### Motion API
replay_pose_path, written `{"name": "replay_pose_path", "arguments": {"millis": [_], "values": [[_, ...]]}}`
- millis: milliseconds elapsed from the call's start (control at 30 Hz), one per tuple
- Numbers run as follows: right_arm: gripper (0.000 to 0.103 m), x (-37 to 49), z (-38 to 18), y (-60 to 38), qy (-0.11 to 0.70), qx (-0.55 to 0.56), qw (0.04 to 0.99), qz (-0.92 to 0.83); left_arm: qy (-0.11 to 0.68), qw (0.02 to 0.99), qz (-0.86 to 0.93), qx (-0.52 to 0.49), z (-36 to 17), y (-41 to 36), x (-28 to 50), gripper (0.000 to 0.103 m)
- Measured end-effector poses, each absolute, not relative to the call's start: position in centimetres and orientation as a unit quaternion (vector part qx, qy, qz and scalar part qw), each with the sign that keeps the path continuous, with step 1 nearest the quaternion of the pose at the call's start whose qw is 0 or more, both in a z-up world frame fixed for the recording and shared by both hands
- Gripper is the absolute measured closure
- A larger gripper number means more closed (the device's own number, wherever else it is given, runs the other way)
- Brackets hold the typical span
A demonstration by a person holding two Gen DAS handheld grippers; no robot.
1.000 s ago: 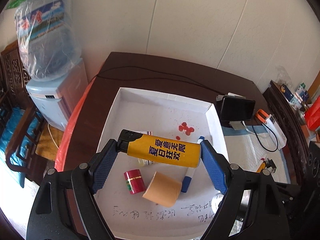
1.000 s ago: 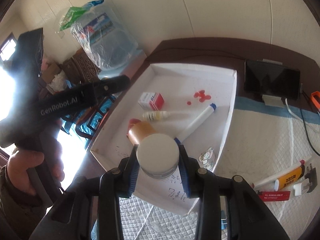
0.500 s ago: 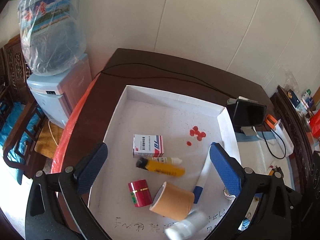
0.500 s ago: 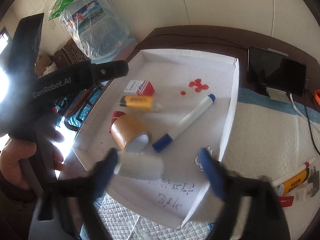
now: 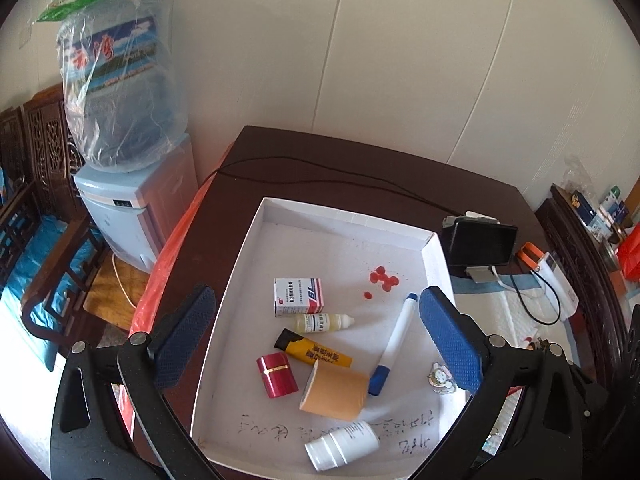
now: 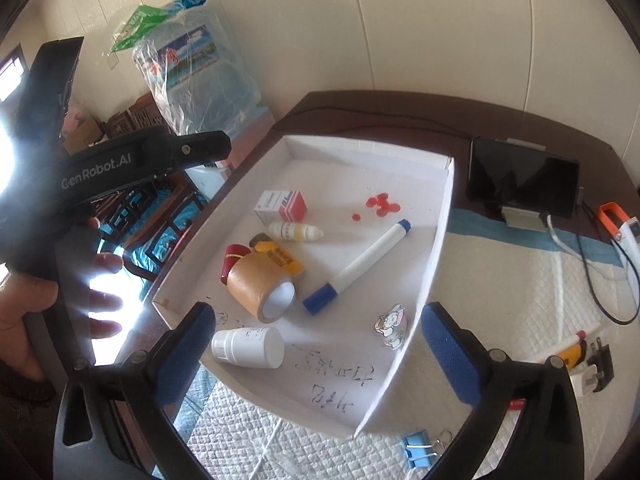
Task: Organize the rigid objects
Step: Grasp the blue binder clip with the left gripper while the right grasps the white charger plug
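Bottle [image 6: 248, 347] near tray [image 5: 224, 344] front edge: light, stiff, smooth; best pinched across body. Left gripper [image 5: 316, 338], right gripper [image 6: 316, 350] both spread, empty.

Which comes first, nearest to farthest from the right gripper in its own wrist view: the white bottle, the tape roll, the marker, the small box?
From the right gripper:
1. White bottle, lying at the tray's near edge, left.
2. Tape roll, just beyond it.
3. Marker, mid-tray, angled rightward.
4. Small box, farther back, left.
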State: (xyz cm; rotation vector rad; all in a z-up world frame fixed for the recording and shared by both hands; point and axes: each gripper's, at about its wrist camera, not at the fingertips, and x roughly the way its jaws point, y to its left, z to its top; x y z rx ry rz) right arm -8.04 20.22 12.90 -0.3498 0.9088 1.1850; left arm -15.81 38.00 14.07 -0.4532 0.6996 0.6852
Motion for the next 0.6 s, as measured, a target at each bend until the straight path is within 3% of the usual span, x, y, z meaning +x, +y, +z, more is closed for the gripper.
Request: {"name": "replay_pose_path", "arguments": {"millis": [333,600], "values": [[0.0,-8.1,15.6,16.3,0.388,-0.119,0.748,0.525,0.325,0.871,0.318,-0.186,17.0,33.6,-16.8,0.0],[0.0,-0.3,16.8,8.0,0.383,-0.028,0.828,0.408,0.378,0.874,0.252,-0.17,14.1,27.7,-14.7,0.0]]}}
